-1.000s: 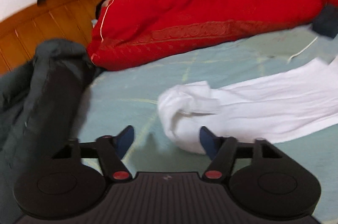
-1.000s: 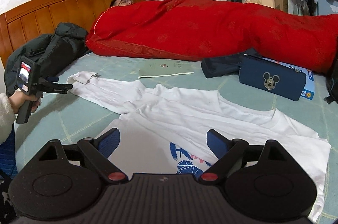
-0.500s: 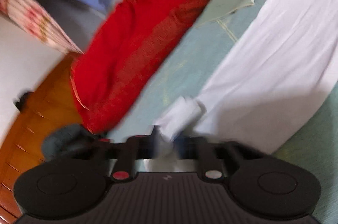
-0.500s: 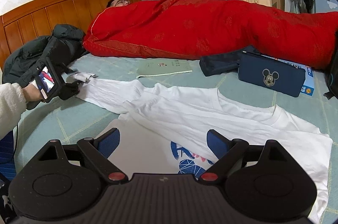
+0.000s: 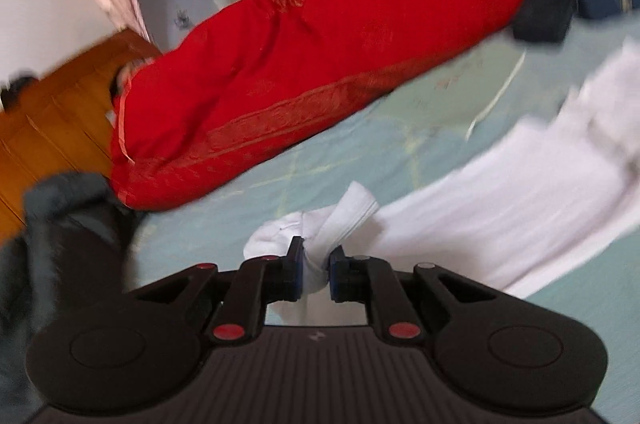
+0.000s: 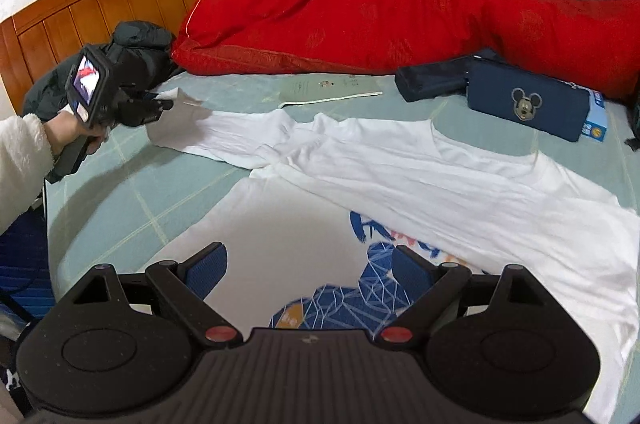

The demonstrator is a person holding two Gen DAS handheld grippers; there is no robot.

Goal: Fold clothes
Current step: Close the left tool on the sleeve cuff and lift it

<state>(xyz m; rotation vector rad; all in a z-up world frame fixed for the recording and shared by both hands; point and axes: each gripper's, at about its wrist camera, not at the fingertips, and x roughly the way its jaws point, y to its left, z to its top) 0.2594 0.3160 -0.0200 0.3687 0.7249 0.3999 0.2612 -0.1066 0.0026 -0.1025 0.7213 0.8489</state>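
we judged the white shirt point(image 6: 400, 176), spread on the bed point(image 6: 120, 200), light and limp, best taken at edges: our left gripper point(image 5: 316, 264) pinched its sleeve cuff point(image 5: 340, 220), our right gripper point(image 6: 308, 268) hung wide, holding nothing.

The shirt point(image 6: 460, 184) is white with a blue, line-drawn print touched with orange and red. The bed sheet point(image 6: 132, 200) is pale green with a thin yellowish grid. The quilt point(image 6: 380, 20) is bright red with a woven darker band. The headboard point(image 6: 104, 4) is orange-brown wood. The case point(image 6: 528, 102) is navy with a cartoon mouse face. The jacket point(image 6: 132, 52) is dark grey-green.
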